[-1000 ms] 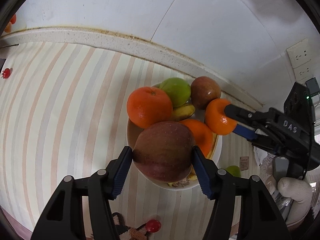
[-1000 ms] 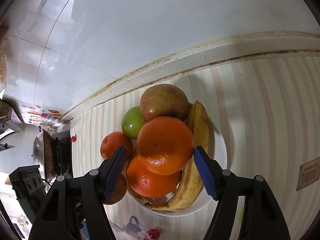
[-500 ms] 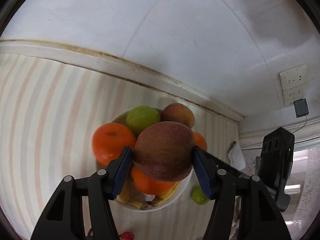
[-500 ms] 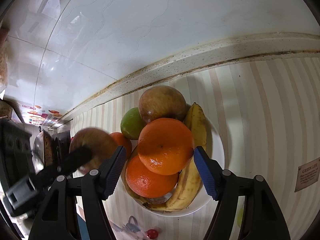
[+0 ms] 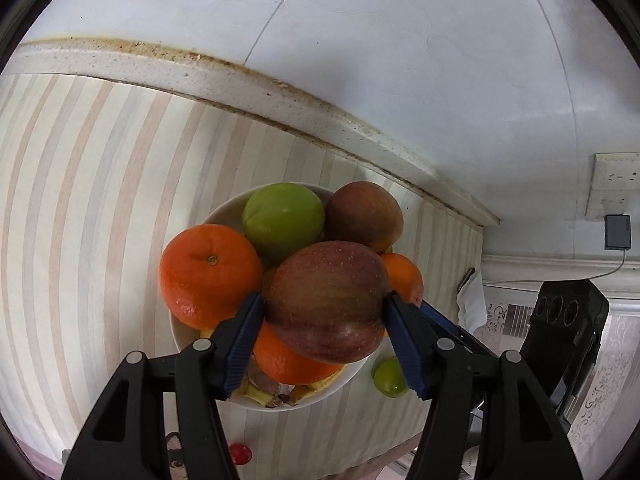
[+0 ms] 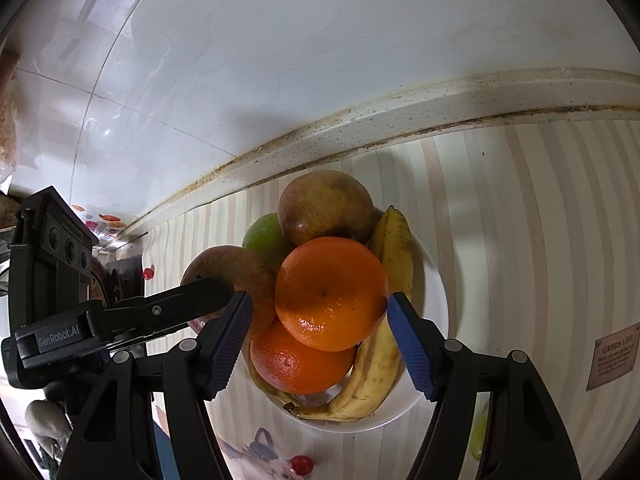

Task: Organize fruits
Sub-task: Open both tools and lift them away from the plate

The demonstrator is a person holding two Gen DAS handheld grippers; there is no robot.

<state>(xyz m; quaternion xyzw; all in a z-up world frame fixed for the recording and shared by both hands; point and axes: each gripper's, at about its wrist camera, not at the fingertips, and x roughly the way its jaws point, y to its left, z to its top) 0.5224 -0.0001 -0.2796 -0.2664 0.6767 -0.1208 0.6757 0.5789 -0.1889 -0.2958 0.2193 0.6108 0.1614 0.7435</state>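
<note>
1. The left claw (image 5: 324, 320) grips a red apple (image 5: 328, 300) between its blue pads, one pad pressed to each side, jaws about half spread.
2. That apple hangs over the near side of a white bowl (image 5: 224, 212) heaped with fruit; whether it touches the fruit below cannot be told.
3. The right claw (image 6: 318, 320) clasps an orange (image 6: 332, 292) at the top of the heap, a pad against each side, jaws roughly half open.
4. This orange rests on a second orange (image 6: 300, 364) beneath it in the bowl.
5. A third orange (image 5: 210, 276) sits on the bowl's left side in the left wrist view.
6. A green apple (image 5: 284, 216) and a brownish apple (image 5: 364, 216) lie side by side at the back of the bowl, toward the wall.
7. Bananas (image 6: 392, 280) curve along the bowl's right rim in the right wrist view.
8. The bowl stands on a striped tabletop (image 5: 80, 200), close to its back edge, where a speckled ledge (image 5: 200, 76) meets the white wall.
9. A small green fruit (image 5: 390, 376) lies on the tabletop just beside the bowl.
10. A small red object (image 5: 239, 454) lies near the tabletop's front edge.
</note>
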